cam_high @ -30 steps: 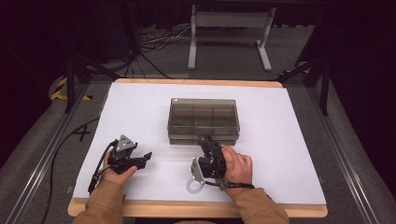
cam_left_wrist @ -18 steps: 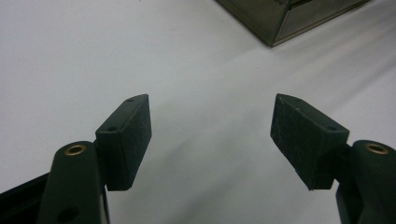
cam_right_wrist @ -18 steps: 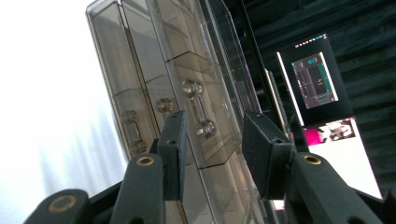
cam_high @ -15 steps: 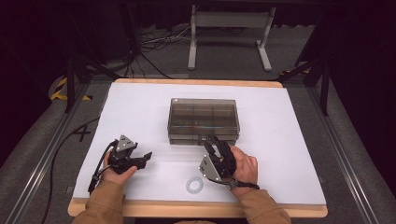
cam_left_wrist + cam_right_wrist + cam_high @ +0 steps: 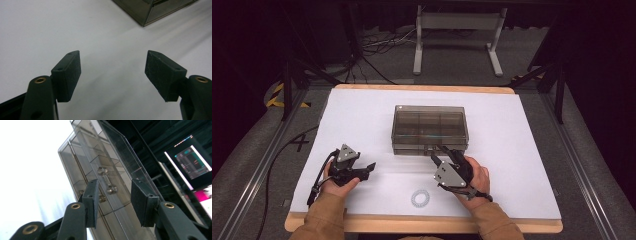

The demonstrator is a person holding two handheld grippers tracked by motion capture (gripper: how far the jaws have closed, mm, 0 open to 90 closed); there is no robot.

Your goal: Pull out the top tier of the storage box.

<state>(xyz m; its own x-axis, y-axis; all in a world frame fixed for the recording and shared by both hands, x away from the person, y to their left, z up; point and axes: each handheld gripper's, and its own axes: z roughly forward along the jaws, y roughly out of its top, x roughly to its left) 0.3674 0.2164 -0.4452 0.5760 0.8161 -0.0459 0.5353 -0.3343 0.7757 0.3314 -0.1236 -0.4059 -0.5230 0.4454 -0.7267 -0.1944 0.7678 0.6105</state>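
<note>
- High view puts the right gripper point(image 5: 438, 152) at the front face of the smoked, transparent plastic drawer box point(image 5: 430, 125) in the middle of the white table point(image 5: 362, 115); a second ago it sat nearer the person and lower, over the small white ring point(image 5: 420, 198) by the table's front edge.
- That ring now lies bare on the table, well apart from both grippers, so the right hand has left it and gone forward to the box.
- Right gripper view shows its jaws apart, with a gap between the pads point(image 5: 92, 202), gripping nothing; the upper drawer's clear bar handle point(image 5: 107, 181) stands between and just beyond them, not yet touched as far as I can tell.
- Judged from this, the work in hand is opening a drawer of the box: the approach is nearly done, the grasp on the handle is not.
- Left gripper point(image 5: 368, 167) has stayed where it was, resting low on the table to the left of the box; left gripper view shows its jaws wide apart over bare white surface, a corner of the box point(image 5: 150, 10) far ahead.
- Next move likely calls for easing the right jaws forward around the handle before closing, keeping them level with it.
</note>
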